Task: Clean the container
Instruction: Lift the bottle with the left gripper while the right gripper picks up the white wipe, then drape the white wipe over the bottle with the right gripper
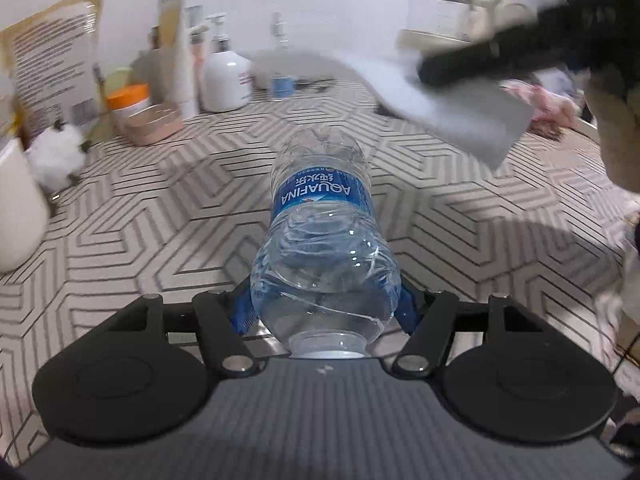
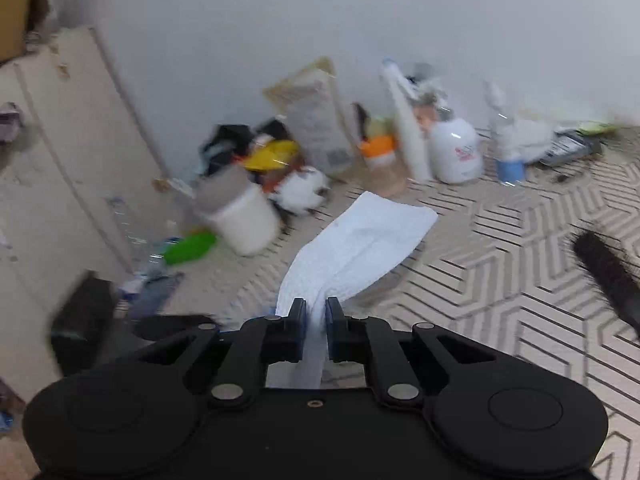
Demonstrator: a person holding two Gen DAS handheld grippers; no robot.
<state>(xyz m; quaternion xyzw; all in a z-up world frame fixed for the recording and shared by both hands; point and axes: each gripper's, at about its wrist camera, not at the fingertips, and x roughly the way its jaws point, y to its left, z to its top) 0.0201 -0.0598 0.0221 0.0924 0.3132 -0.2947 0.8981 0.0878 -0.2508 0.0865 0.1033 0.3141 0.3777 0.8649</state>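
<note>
Clear plastic water bottle (image 1: 324, 236), blue-labelled, is clamped at its neck end between the blue pads of the left gripper (image 1: 325, 312); its cap end points back toward the camera and its base points away, over the patterned tabletop (image 1: 160, 216). In the right wrist view, the right gripper (image 2: 316, 322) has its fingers nearly together, pinching a white cloth (image 2: 356, 248) that fans out ahead of them above the same tabletop. In the left wrist view this cloth (image 1: 460, 112) appears blurred at far right, above and beyond the bottle, apart from it, with the dark body of the right gripper (image 1: 504, 56) over it. Along the far wall stands a row of items: a tan printed pouch (image 1: 52, 64), an orange-lidded jar (image 1: 128, 104), a pink compact case (image 1: 154, 124), a white pump bottle (image 1: 226, 76) and a small blue-based spray bottle (image 1: 282, 68). A glass jar (image 1: 438, 8) shows at far right, blurred. A white fluffy object (image 1: 56, 156) lies near left.
</note>
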